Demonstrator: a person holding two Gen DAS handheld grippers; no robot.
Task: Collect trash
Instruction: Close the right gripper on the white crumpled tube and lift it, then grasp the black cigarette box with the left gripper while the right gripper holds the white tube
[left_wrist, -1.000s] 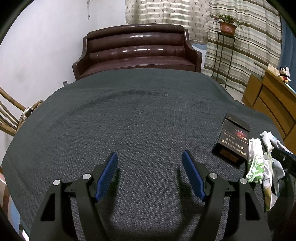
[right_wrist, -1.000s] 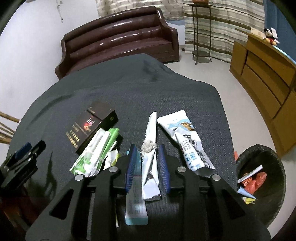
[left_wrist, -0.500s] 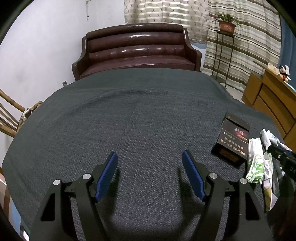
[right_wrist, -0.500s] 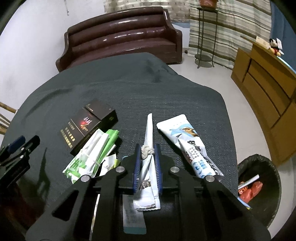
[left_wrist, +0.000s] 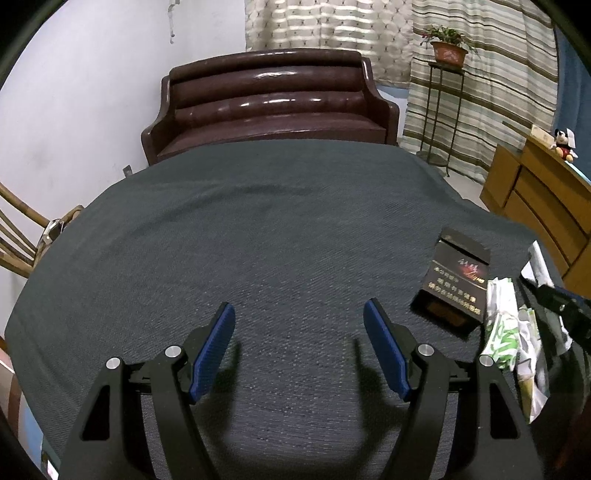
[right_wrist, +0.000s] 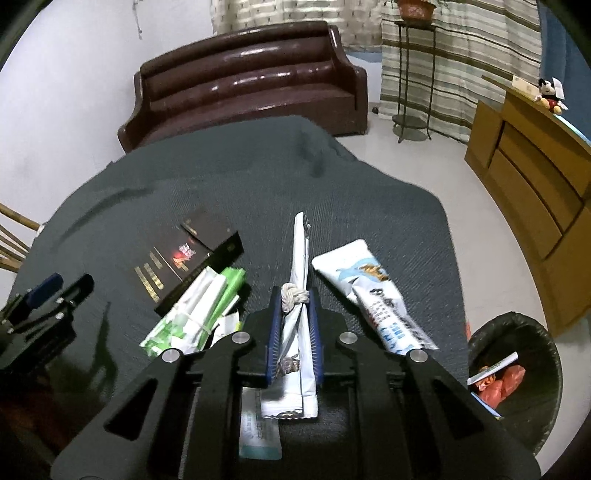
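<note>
Both wrist cameras sit close above the surface (left_wrist: 280, 229), tilted down, facing the sofa (left_wrist: 269, 110). Left view covers its bare left part; right view its right edge. Shared: black box (left_wrist: 456, 280) (right_wrist: 184, 262), sofa, cabinet (right_wrist: 532, 184).

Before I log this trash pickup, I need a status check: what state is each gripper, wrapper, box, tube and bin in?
Right gripper: shut on the knotted white wrapper.
Left gripper: open, nothing between its fingers.
Black cigarette box: lid closed, lying flat on the dark grey tablecloth.
White and green wrapper bundle: lying beside the box.
White and blue tube: lying flat.
Black trash bin: on the floor, partly filled.
</note>
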